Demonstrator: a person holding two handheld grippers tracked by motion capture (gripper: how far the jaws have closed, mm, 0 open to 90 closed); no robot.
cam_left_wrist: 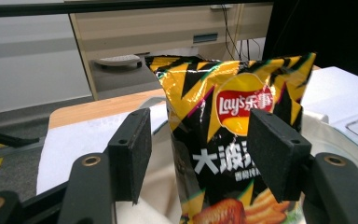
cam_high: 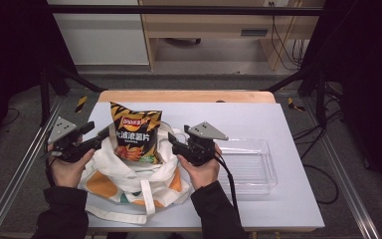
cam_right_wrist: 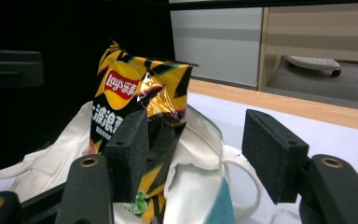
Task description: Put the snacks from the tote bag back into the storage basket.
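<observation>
A yellow-and-black chip bag [cam_high: 134, 132] stands upright with its lower end in the mouth of a white tote bag [cam_high: 129, 184] that lies on the table. My left gripper [cam_high: 98, 133] is just left of the chip bag, open, its pads clear of the chip bag [cam_left_wrist: 214, 116]. My right gripper [cam_high: 171, 141] is at the tote's right rim, also open. In the left gripper view the left gripper [cam_left_wrist: 203, 151] frames the bag beyond its jaws. In the right gripper view the right gripper [cam_right_wrist: 196, 154] looks past its left jaw at the chip bag [cam_right_wrist: 135, 88] and the tote [cam_right_wrist: 191, 177].
A clear plastic tray [cam_high: 248, 164] lies on the white table top [cam_high: 258, 119] to the right of my right hand. A tote handle loops out toward the table's front edge. Black frame bars run along both sides of the table.
</observation>
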